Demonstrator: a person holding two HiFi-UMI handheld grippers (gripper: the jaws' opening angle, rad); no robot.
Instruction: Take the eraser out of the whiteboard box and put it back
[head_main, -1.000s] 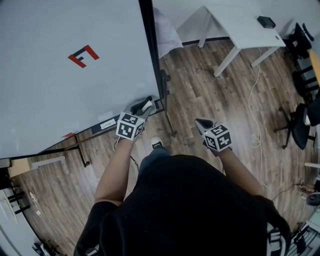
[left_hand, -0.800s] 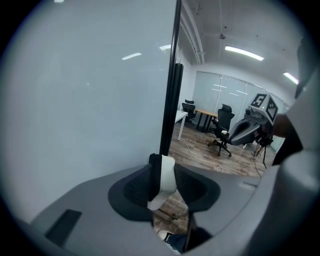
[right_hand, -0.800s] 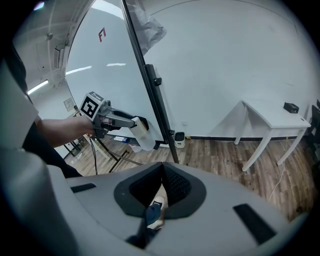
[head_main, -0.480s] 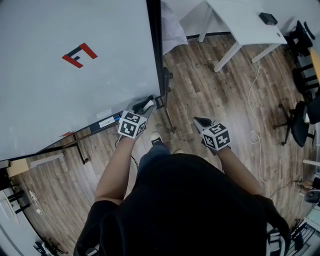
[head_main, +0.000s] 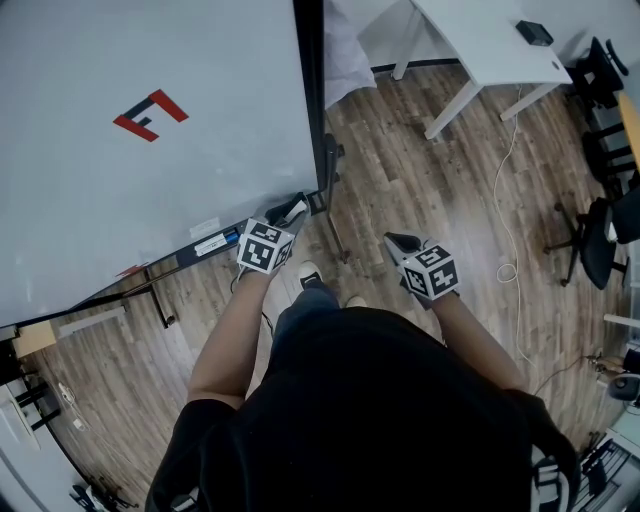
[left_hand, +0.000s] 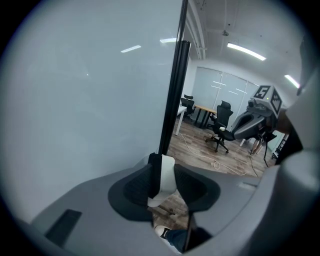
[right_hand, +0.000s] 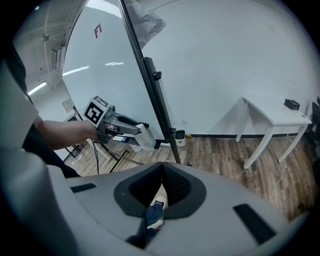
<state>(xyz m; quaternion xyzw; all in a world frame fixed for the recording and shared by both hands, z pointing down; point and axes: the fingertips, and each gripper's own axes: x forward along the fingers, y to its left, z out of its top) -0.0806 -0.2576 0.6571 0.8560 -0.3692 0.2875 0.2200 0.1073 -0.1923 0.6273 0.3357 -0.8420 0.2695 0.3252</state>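
My left gripper (head_main: 293, 208) is shut on the eraser (head_main: 297, 212), a white block with a black side. In the left gripper view the eraser (left_hand: 164, 175) stands upright between the dark pads, against the whiteboard (left_hand: 90, 100). The gripper hangs at the whiteboard's (head_main: 150, 150) lower right corner, over the right end of the black tray (head_main: 190, 255) along its bottom edge. The right gripper view shows the left gripper (right_hand: 131, 131) and the eraser (right_hand: 145, 139) from the side. My right gripper (head_main: 400, 243) hangs over the floor to the right, jaws shut and empty.
The whiteboard's black stand post (right_hand: 160, 115) and its feet (head_main: 335, 240) lie between the grippers. A white table (head_main: 490, 50) stands at the back right, with office chairs (head_main: 600, 240) and a cable (head_main: 512, 270) at the right. My shoe (head_main: 312, 283) is on the wooden floor below.
My left gripper has sunk a little beside the whiteboard's lower corner, the eraser still in it. The right gripper has stayed where it was.
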